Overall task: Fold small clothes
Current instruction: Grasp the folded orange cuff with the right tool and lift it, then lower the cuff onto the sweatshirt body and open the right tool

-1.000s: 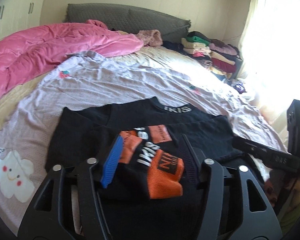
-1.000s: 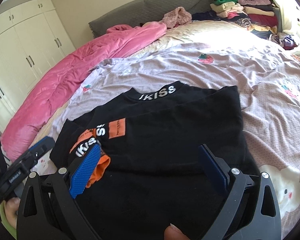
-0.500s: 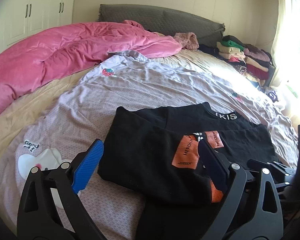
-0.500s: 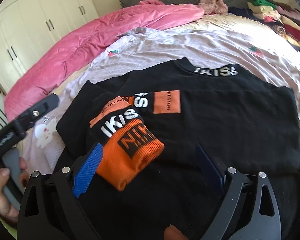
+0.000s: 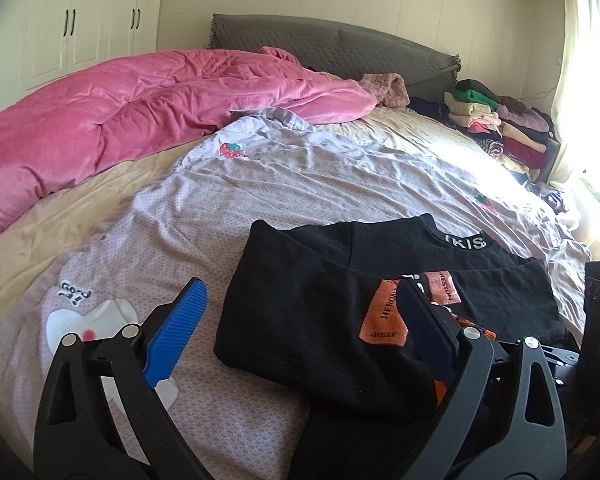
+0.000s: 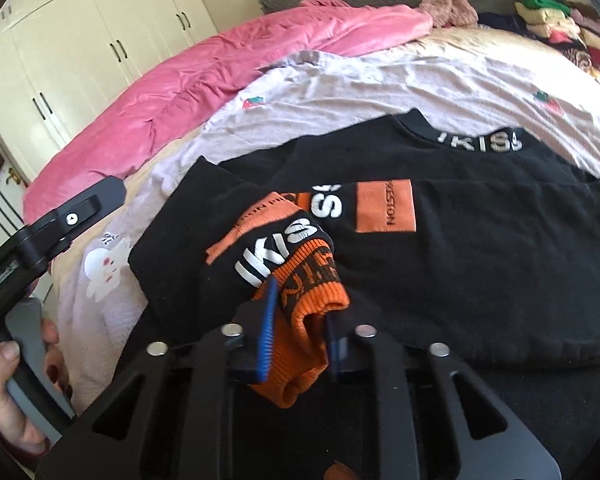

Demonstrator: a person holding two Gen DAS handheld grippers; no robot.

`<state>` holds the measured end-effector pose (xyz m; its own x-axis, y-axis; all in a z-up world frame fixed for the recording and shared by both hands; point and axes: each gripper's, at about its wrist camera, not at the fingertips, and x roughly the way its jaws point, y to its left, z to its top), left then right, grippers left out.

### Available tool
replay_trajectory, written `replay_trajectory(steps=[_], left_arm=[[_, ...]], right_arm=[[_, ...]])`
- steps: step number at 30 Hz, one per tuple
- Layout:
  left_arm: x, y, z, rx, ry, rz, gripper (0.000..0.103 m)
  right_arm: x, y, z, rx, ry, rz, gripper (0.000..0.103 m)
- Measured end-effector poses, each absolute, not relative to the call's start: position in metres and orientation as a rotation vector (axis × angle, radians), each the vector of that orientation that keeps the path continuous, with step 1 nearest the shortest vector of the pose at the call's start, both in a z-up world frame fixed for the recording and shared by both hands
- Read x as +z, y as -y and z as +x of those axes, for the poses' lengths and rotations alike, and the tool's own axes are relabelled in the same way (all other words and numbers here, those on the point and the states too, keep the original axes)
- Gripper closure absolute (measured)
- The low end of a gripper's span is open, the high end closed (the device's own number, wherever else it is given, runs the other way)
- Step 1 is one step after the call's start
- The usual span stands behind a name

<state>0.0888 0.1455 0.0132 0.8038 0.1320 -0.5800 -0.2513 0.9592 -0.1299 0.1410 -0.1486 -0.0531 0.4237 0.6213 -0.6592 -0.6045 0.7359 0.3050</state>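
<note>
Right gripper [image 6: 298,326] jaws clamped on orange cuff [image 6: 312,280] of black sweater [image 6: 480,264], sleeve running away from jaws; left gripper [image 5: 300,320] jaws wide, empty.

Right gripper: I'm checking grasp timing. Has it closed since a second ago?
Yes. The right gripper, open before, is now shut on the orange cuff lying on the black sweater.
</note>
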Motion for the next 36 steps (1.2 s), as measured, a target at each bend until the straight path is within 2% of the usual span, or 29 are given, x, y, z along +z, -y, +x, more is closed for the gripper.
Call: replay_trajectory(steps=[1,5,19,26,36], left_arm=[[0.013,-0.147,0.089,0.211,-0.603,-0.212,0.014],[0.013,-0.154,0.087,0.223,-0.596,-0.231,0.014],[0.011,-0.160,0.087,0.218,-0.604,-0.250,0.014],[0.007,-0.155,0.090,0.208,-0.619,-0.225,0.014],[0.013,-0.118,0.119,0.101,-0.695,-0.203,0.014]], right_arm=[[-0.050,0.148,0.141,0.770,-0.824,0.019,0.093],[-0.036,0.155,0.140,0.806,-0.768,0.036,0.097],[0.033,0.248,0.163,0.603,-0.531,0.059,0.098],[0.022,0.299,0.184,0.479,-0.557,0.101,0.098],[0.001,0.314,0.193,0.448,-0.603,0.131,0.098]])
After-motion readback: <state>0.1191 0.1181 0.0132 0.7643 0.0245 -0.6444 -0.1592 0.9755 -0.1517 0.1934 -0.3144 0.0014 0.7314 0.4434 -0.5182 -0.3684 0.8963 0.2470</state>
